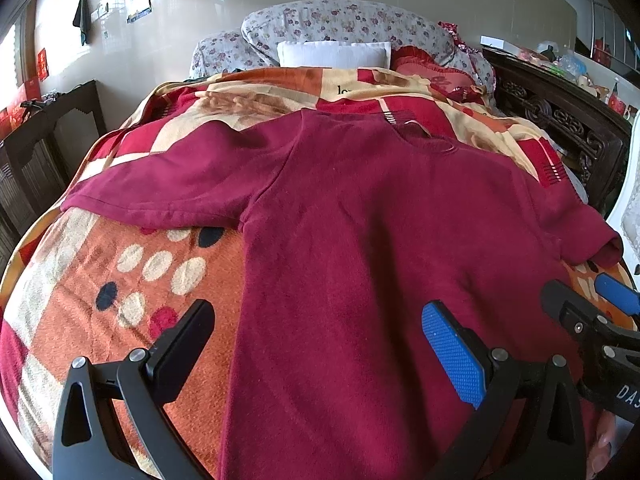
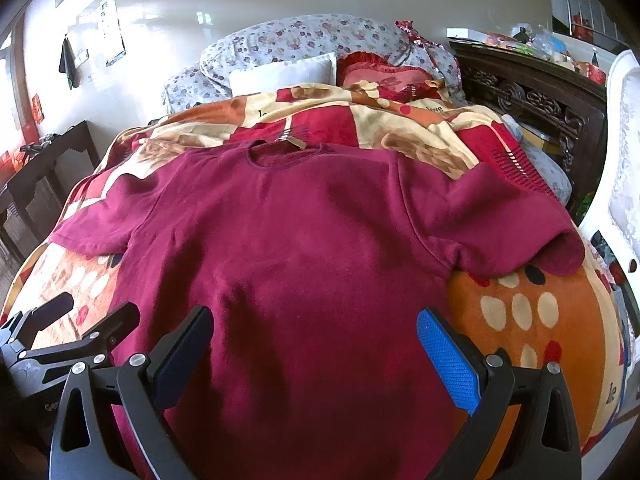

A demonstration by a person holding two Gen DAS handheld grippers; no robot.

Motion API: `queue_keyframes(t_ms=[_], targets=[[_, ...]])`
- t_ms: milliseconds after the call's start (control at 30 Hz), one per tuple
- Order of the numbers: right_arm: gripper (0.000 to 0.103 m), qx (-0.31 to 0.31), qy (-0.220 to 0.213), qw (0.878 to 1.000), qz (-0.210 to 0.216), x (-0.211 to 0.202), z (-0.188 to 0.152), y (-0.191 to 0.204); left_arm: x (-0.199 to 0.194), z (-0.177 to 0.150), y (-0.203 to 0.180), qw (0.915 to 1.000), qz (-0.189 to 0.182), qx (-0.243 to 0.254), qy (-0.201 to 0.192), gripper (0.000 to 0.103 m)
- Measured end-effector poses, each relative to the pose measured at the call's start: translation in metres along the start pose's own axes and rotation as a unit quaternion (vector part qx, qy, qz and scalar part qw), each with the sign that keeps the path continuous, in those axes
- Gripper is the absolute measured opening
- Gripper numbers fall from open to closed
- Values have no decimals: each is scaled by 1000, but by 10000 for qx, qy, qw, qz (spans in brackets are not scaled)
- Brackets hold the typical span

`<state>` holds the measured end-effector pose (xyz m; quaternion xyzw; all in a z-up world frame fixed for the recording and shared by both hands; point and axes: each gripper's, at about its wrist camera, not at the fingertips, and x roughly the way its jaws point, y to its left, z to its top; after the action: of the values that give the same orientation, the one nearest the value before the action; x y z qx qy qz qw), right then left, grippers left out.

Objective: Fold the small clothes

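Note:
A dark red short-sleeved T-shirt (image 1: 360,220) lies spread flat on a patterned blanket, collar away from me, sleeves out to both sides; it also shows in the right wrist view (image 2: 304,232). My left gripper (image 1: 320,320) is open and empty, hovering over the shirt's lower left part. My right gripper (image 2: 316,332) is open and empty over the shirt's lower middle. The right gripper shows at the right edge of the left wrist view (image 1: 588,300). The left gripper shows at the left edge of the right wrist view (image 2: 92,316).
The orange, red and cream blanket (image 1: 120,300) covers the bed. A white pillow (image 1: 334,54), a red cushion (image 1: 432,70) and floral bedding (image 1: 344,20) lie at the far end. A dark carved wooden cabinet (image 1: 560,116) stands on the right, dark furniture (image 1: 44,152) on the left.

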<state>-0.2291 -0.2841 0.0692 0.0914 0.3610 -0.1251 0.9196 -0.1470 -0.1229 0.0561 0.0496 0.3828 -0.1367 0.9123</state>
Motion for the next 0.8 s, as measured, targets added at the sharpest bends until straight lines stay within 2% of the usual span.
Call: queue_keyframes(t_ms=[500,633,800], targets=[[103,-44,147,9999,20,16,0,3,9,3,7,9998,-96,-60,144,103],[103,-187,155,9997,87,22,6,15,10,8,30,9991,-142,-319,224,103],[103,-528,154,9981,261,35,17,43,12,17,83,9970,113,-729,249,103]])
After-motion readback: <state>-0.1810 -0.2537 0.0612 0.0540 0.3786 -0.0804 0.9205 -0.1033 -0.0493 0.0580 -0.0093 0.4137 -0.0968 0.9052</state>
